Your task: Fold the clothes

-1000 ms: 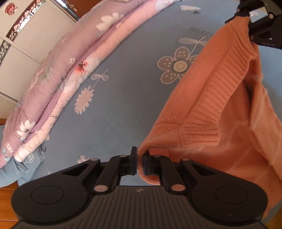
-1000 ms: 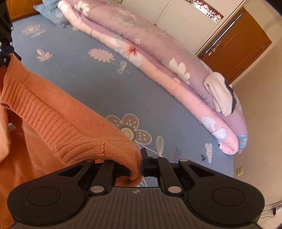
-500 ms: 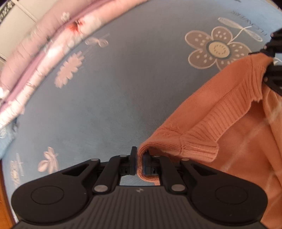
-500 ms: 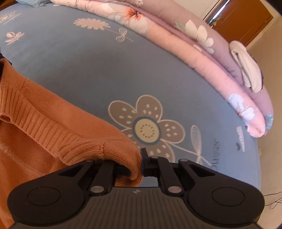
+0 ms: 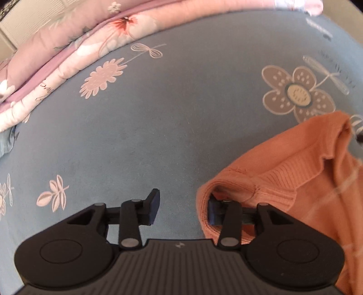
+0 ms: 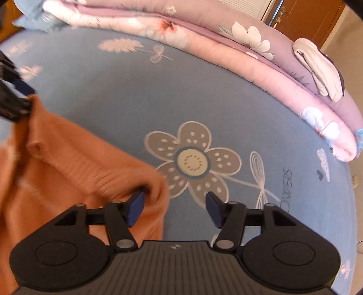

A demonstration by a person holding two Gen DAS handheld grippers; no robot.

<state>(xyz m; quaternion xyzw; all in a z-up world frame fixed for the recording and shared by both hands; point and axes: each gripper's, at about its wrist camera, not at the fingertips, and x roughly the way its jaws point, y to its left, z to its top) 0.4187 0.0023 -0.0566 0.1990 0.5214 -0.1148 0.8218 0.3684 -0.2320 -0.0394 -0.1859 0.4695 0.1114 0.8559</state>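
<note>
The left gripper [image 5: 182,210] points steeply down at the bed, its jaws apart and opening; the gap between the pads is bare sheet, while the sweater's [image 5: 295,181] ribbed edge drapes over the right-hand finger [image 5: 214,212] and hides most of its pad, not pinched by the pair. The right gripper [image 6: 175,207] is likewise angled down, its jaws spread and opening; the blue pad of its left-hand finger [image 6: 136,207] lies against the sweater [image 6: 68,163], whose folded corner curls just past it, and the other pad stands clear over the sheet with nothing pressed between the two. The orange knit garment lies on the bed between the two tools: in the left wrist view it fills the lower right, with a ribbed band running up toward a raised corner at the right edge; in the right wrist view it fills the lower left, blurred, its far corner touching the left gripper's dark body [image 6: 11,104] at the left edge. Beneath it spreads the blue sheet [image 5: 170,118] printed with pale flowers and leaves, a big brown flower [image 6: 192,161] just beyond the right gripper. Along the far side of the bed lies a rolled pink and lilac quilt [image 6: 249,52], with a folded white cloth [image 6: 320,68] on top of it. Behind stands a brown door [image 6: 317,20].
</note>
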